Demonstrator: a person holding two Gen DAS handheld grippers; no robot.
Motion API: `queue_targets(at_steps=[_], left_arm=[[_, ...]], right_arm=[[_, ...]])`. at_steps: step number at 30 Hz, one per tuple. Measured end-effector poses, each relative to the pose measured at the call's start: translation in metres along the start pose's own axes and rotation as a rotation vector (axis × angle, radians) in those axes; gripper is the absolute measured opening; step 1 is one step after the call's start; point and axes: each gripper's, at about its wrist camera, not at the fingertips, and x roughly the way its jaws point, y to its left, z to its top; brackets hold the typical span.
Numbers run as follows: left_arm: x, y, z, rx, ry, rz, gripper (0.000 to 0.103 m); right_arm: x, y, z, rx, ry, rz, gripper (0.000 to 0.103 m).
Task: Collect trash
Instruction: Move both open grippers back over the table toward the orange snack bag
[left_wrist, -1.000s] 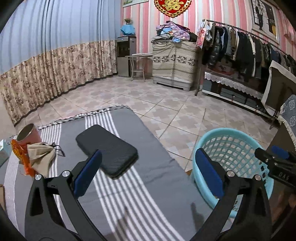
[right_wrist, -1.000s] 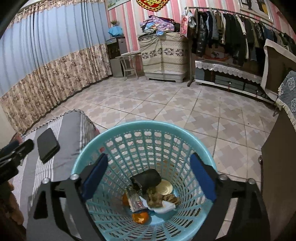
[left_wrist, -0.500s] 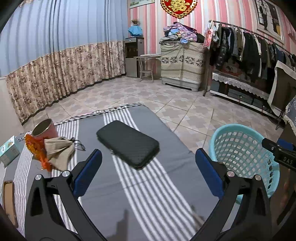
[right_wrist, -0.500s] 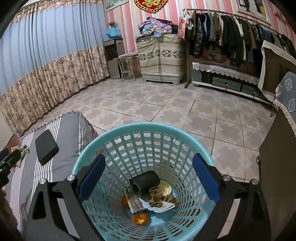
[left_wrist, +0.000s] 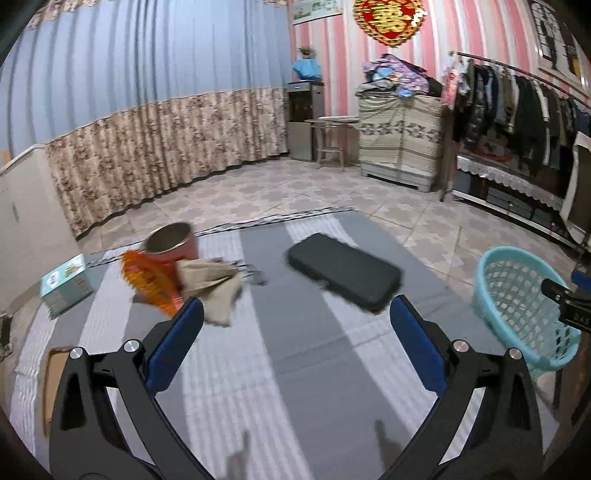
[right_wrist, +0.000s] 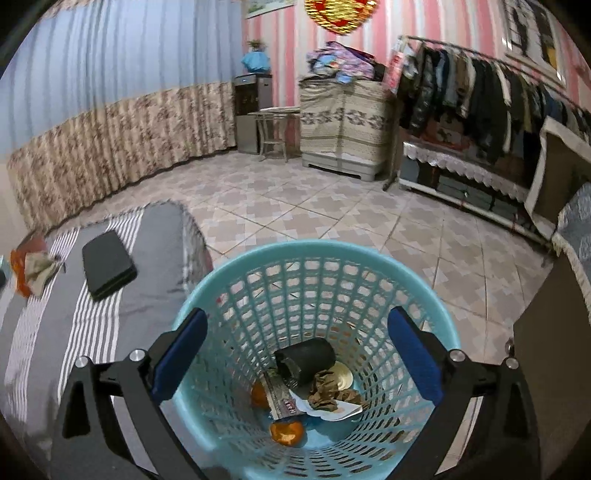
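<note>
Swinging left since a second ago, the left gripper (left_wrist: 295, 339) — jaws spread, empty — now faces more of the striped grey cloth (left_wrist: 288, 369): red cup (left_wrist: 173, 243), orange wrapper (left_wrist: 151, 282) and beige pouch (left_wrist: 214, 284) at centre left, black case (left_wrist: 343, 271) mid-frame. Right gripper (right_wrist: 295, 358), also spread, hovers over the blue basket (right_wrist: 369, 266) holding trash (right_wrist: 314, 380), tiled floor (right_wrist: 314, 210) beyond.

A turquoise basket (right_wrist: 369, 280) stands upright on the floor beside the bed. Peels, wrappers and a dark cup (right_wrist: 304, 360) lie inside.

Left gripper (left_wrist: 295, 343), jaws wide, above striped cloth (left_wrist: 295, 387); blurry black case (left_wrist: 343, 271) beyond.
</note>
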Motion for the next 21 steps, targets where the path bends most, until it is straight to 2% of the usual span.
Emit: queue_targets(at_steps=[6, 9, 13, 21], left_arm=[[-0.008, 0.052, -0.02, -0.061, 0.032, 0.053, 0.097], [-0.015, 0.075, -0.028, -0.079, 0.019, 0.109, 0.097], [-0.026, 0.111, -0.037, -0.126, 0.01, 0.144, 0.097], [-0.037, 0.168, -0.063, -0.2, 0.029, 0.204, 0.097]], right_arm=[[-0.016, 0.041, -0.012, -0.056, 0.001, 0.111, 0.096], [-0.027, 0.065, -0.018, -0.107, -0.027, 0.133, 0.099], [-0.032, 0.094, -0.023, -0.114, -0.006, 0.218, 0.099], [-0.029, 0.145, -0.027, -0.162, 0.038, 0.265, 0.099]])
